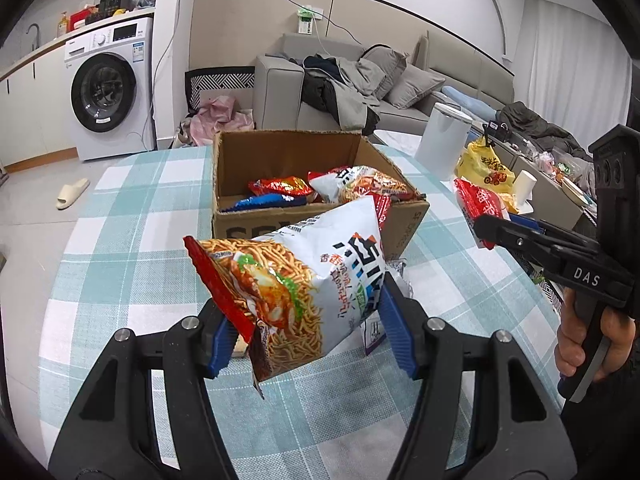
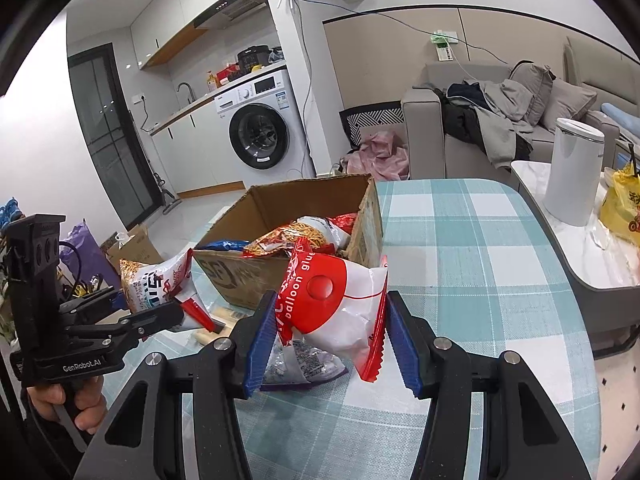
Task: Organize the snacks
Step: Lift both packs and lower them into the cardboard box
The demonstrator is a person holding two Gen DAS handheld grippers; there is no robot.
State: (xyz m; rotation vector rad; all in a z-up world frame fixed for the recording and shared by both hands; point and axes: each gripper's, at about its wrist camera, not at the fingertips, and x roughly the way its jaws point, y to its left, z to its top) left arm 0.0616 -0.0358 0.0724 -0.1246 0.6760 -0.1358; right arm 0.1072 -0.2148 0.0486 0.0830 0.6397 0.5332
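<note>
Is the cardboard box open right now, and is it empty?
Open and not empty: the cardboard box has its top open, and several snack bags lie inside, seen from both wrist views.

red-and-white packet (image 2: pixel 336 300): I can read "balloon glue"
left gripper (image 2: pixel 168 312): "GenRobot.AI" on its body
right gripper (image 1: pixel 486 232): "DAS"
cardboard box (image 2: pixel 224 276), behind the packet: looks like "SF"

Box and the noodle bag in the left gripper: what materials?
Box: looks like plain brown corrugated cardboard, matte, with torn, frayed flap edges. Noodle bag: likely thin printed plastic film, glossy, with glare, crinkles and a crimped red end seal.
</note>
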